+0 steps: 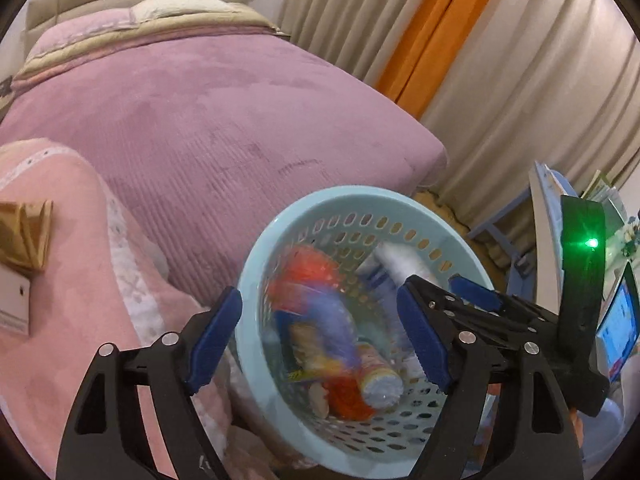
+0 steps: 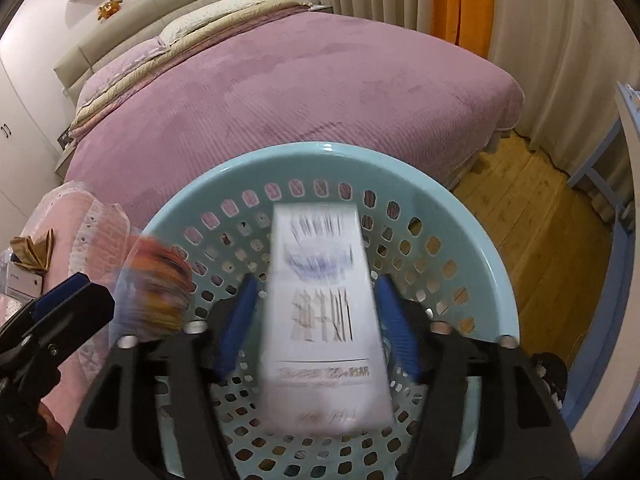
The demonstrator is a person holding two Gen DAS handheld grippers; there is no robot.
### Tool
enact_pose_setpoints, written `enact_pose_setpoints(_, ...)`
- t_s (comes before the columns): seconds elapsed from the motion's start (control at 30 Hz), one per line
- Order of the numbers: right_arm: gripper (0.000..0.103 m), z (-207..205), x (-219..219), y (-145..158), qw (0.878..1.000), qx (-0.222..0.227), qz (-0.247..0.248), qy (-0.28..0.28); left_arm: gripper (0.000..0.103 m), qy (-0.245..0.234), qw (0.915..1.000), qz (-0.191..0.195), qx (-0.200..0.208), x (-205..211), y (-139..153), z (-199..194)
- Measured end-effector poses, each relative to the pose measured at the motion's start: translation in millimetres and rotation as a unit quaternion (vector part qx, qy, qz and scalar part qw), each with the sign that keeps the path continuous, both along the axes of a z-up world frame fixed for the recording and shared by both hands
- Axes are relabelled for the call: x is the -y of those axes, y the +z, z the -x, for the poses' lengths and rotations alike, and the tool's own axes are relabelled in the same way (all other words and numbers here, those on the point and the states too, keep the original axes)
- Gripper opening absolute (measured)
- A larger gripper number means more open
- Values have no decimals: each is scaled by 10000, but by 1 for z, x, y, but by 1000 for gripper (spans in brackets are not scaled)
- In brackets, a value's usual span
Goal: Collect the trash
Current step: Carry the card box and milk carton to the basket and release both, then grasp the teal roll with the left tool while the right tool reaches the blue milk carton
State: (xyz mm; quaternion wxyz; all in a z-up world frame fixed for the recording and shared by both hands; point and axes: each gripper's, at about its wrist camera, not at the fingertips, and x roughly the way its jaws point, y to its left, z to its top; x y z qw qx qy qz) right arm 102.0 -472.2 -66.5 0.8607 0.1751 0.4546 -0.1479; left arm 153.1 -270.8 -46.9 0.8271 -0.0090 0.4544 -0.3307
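Blur smears white box (image 2: 326, 316) between right tool (image 2: 316, 328) fingers over basket (image 2: 480, 248).

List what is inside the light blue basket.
The basket holds blurred trash: an orange-red wrapper, a colourful packet, a small capped bottle. A white box lies between the open right gripper's fingers. Anything beneath is covered.

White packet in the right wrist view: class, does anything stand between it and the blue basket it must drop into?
Nothing visible does. The white packet hangs blurred between the right gripper jaws, directly over the open mouth of the blue basket.
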Motion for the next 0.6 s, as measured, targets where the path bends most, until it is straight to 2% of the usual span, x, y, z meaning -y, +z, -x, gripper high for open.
enact_pose_setpoints(0.13,67,9,-2,0,9999,87,-67,17,78,166,9997,41,200,-18,11,8)
enact_pose_setpoints(0.23,67,16,-9,11,9997,231,-40,98,78,392,9985,184,347,-38,25,14)
enact_pose_setpoints(0.37,67,25,-33,39,9980,532,118,324,77,543,9960,359,613,-65,50,31)
enact_pose_setpoints(0.6,67,42,-86,86,9892,1156,246,873,77,787,9900,412,1098,-117,96,63)
